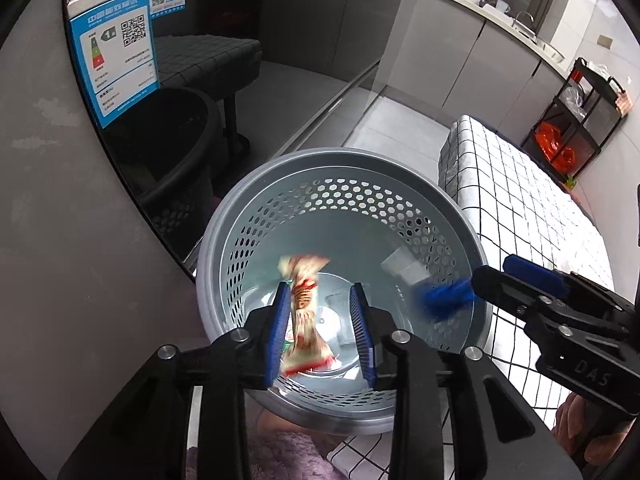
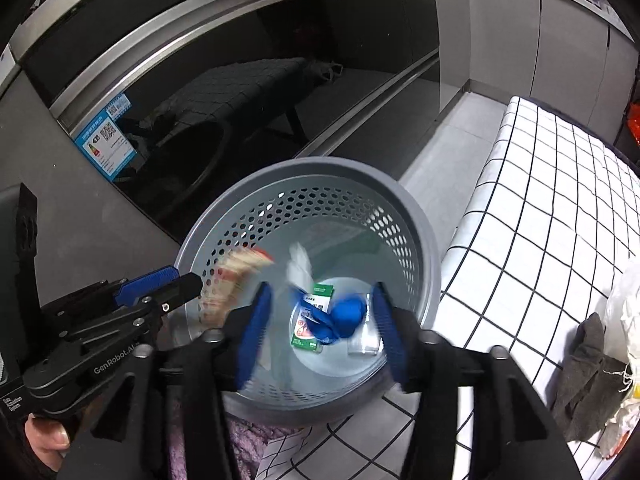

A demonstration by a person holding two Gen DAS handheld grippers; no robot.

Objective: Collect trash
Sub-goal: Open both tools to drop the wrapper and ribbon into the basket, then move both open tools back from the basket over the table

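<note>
The trash is dropping into the grey perforated bin (image 1: pixel 400 184), which is standing on the floor between a dark glass appliance door (image 1: pixel 280 60) and a table under a checked cloth (image 1: pixel 520 184). The left gripper (image 1: pixel 322 322) is hanging over the bin's mouth with its jaws standing apart; a red-and-cream snack wrapper (image 1: pixel 305 308) is lying between the blue pads, blurred and seemingly clear of the far pad, though I cannot tell whether it is brushing the near one. The right gripper (image 2: pixel 322 330) is also hovering over the bin with its jaws parted, and a crumpled blue piece (image 2: pixel 346 316), blurred as if falling, is sitting in the gap without being pinched. A green-and-white packet (image 2: pixel 314 322) and a clear scrap (image 2: pixel 364 342) are already lying on the bin's bottom. To do this release well, I judge that both grippers should be keeping centred over the opening, well inside the rim, with the jaws widening enough that nothing is clinging to a pad. The light wrapper could be drifting toward the wall, so holding position until both pieces are landing inside seems wise before pulling away.
</note>
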